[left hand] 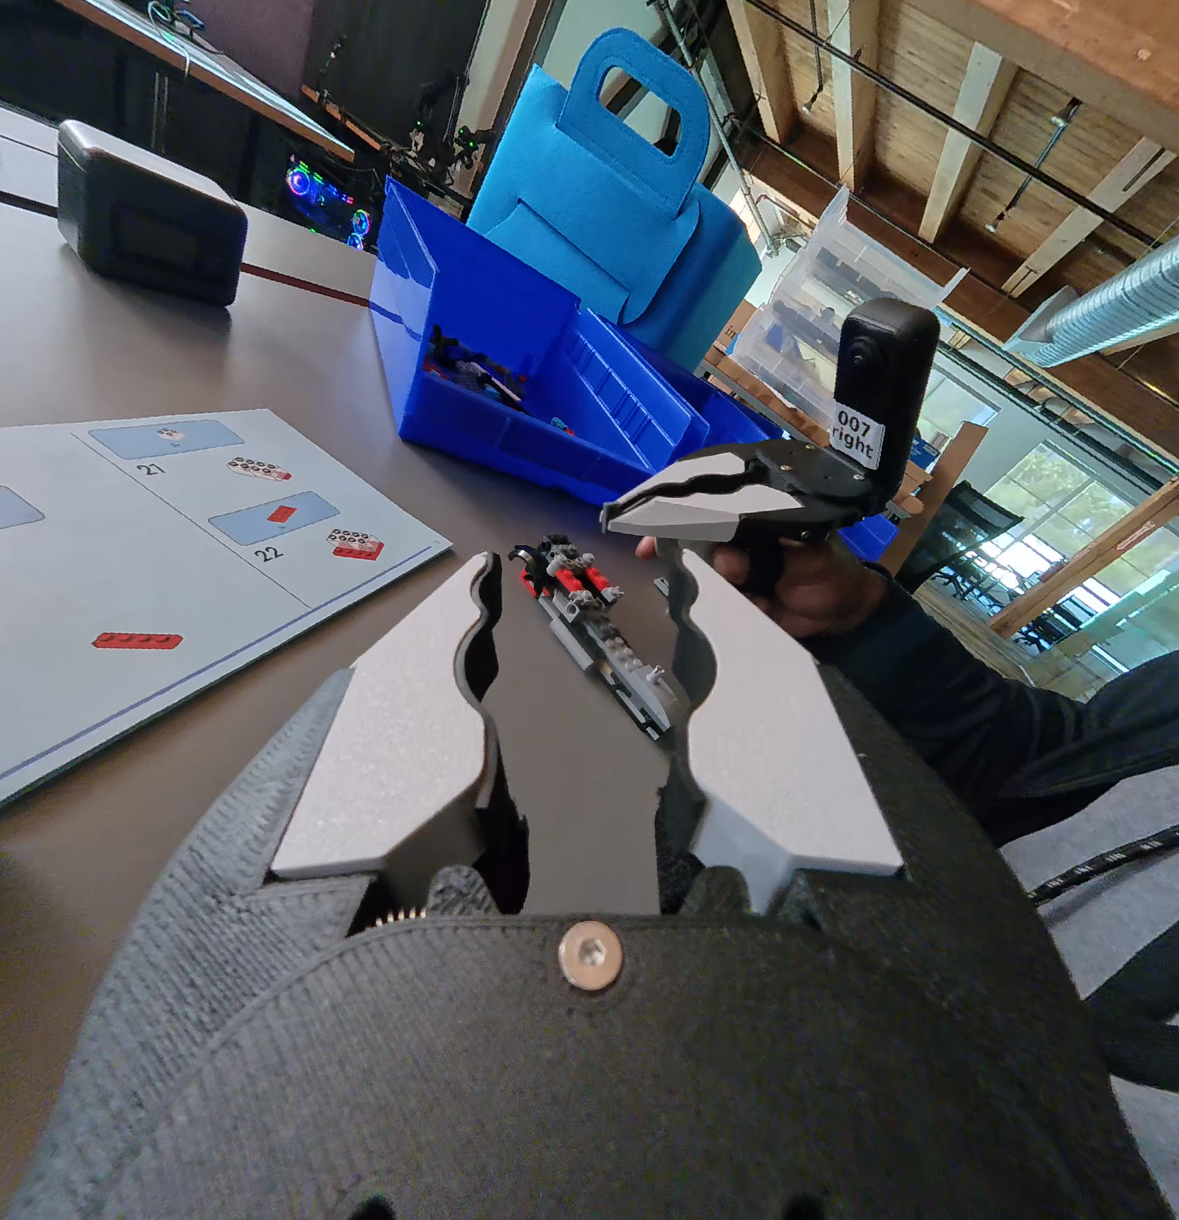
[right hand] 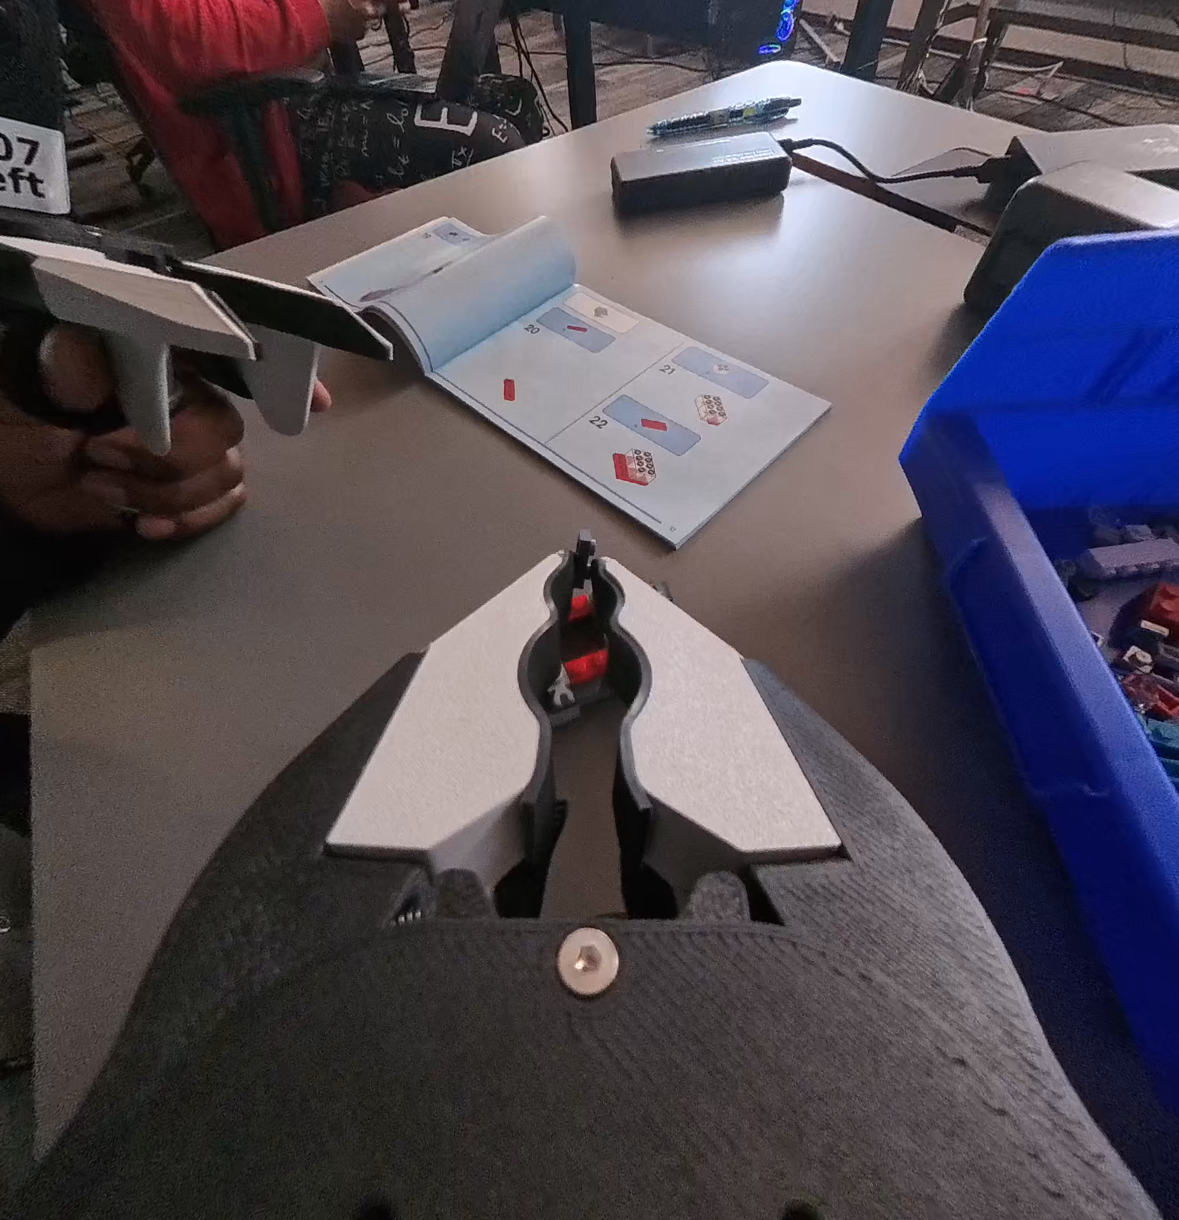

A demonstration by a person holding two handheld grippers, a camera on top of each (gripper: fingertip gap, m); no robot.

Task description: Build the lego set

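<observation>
Left wrist view: the left gripper (left hand: 577,568) is hovering low over the grey tabletop (left hand: 177,343) with its fingers spread wide and nothing between them. The lego model (left hand: 593,627), a long, narrow grey assembly with red bricks and small black fittings at its far end, is lying flat on the tabletop in line with that gap. The right gripper (left hand: 606,516) is hanging just beyond the model, fingers pressed nearly together; whether it is gripping the model is not clear from here. The instruction booklet (left hand: 177,528) is lying open to the left, and a blue parts bin (left hand: 481,330) holding loose bricks is standing behind, with a blue felt bag (left hand: 606,198) behind it. Right wrist view: the right gripper (right hand: 583,561) is looking down with its fingers almost closed, and red and black parts of the lego model (right hand: 583,650) are showing in the narrow slot between them; contact cannot be confirmed. The left gripper (right hand: 323,350) is waiting at the left edge. The parts bin (right hand: 1009,528) is sitting to the right, the instruction booklet (right hand: 573,370) ahead. Handling judgement: light, rigid, smooth plastic; press-fit joints and thin protruding fittings are likely snapping off under a twist. Best hold: across the long grey body, clear of the fittings.
</observation>
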